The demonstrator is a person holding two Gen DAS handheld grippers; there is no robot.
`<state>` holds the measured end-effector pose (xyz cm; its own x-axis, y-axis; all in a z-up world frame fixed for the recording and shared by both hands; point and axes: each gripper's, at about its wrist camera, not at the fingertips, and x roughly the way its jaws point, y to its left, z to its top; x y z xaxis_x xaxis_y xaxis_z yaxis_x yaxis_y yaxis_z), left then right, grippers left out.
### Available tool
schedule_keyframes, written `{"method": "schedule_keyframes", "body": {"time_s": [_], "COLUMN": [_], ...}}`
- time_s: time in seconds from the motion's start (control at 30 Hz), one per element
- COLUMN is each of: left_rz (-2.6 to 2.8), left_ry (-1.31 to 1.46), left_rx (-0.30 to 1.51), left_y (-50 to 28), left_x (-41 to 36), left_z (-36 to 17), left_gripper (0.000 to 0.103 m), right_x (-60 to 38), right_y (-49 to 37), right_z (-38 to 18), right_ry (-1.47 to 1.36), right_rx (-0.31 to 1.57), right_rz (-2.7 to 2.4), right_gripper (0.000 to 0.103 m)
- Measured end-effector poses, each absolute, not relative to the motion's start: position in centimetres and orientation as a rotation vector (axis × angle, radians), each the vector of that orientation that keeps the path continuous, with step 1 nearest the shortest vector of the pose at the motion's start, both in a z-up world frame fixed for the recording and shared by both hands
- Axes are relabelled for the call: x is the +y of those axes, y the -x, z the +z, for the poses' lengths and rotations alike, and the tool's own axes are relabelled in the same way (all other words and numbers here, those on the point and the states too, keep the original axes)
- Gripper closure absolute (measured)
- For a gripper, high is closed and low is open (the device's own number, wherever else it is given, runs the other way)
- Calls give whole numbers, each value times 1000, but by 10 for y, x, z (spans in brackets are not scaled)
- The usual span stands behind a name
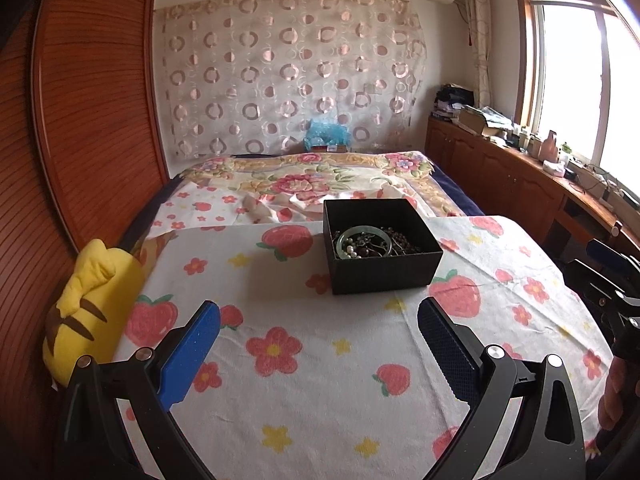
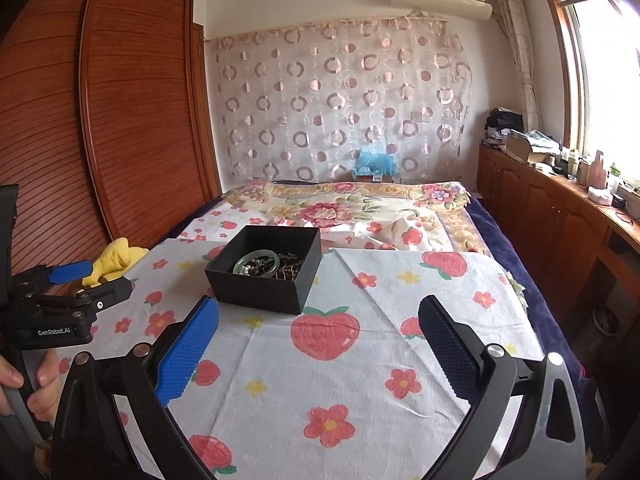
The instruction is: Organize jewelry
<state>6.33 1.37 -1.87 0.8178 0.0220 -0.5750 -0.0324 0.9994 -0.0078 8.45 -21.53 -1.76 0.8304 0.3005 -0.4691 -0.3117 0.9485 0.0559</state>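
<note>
A black open box (image 1: 382, 270) stands on a white cloth printed with strawberries and flowers (image 1: 280, 360). In it lie a green bangle (image 1: 363, 236), pearl beads and dark bead strings. My left gripper (image 1: 318, 312) is open and empty, just short of the box. In the right wrist view the box (image 2: 260, 286) sits left of centre with the bangle (image 2: 256, 261) inside. My right gripper (image 2: 318, 308) is open and empty, near the box's front corner. The left gripper (image 2: 76, 276) shows at the left edge of the right wrist view.
A yellow plush toy (image 1: 92, 308) lies at the cloth's left edge by a wooden wardrobe (image 1: 80, 120). A floral bedspread (image 1: 312, 180) lies beyond the box. A cluttered wooden cabinet (image 1: 520, 176) runs along the right under a window.
</note>
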Motion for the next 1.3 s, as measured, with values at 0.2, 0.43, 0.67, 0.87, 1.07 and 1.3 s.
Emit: {"method": "schedule_keyframes", "body": {"time_s": [0.2, 0.43, 0.67, 0.87, 1.07, 1.3], "left_rz": [27, 24, 23, 21, 12, 9], "left_ry": [13, 16, 16, 25, 33, 31], "left_rx": [609, 617, 615, 598, 578, 577], "left_y": [-60, -58, -58, -59, -57, -57], "left_x": [13, 11, 11, 11, 13, 12], "left_z": [-19, -18, -18, -14, -11, -11], "left_gripper": [8, 8, 8, 8, 8, 8], "right_x": [-216, -217, -217, -216, -216, -216], "right_y": [-85, -83, -84, -86, -86, -86], "right_z": [-17, -16, -16, -15, -16, -15], "right_ry": [18, 16, 14, 13, 12, 13], "right_rx": [495, 494, 494, 493, 494, 492], "right_rz": [326, 325, 323, 321, 322, 321], "right_gripper": [2, 2, 2, 2, 2, 2]}}
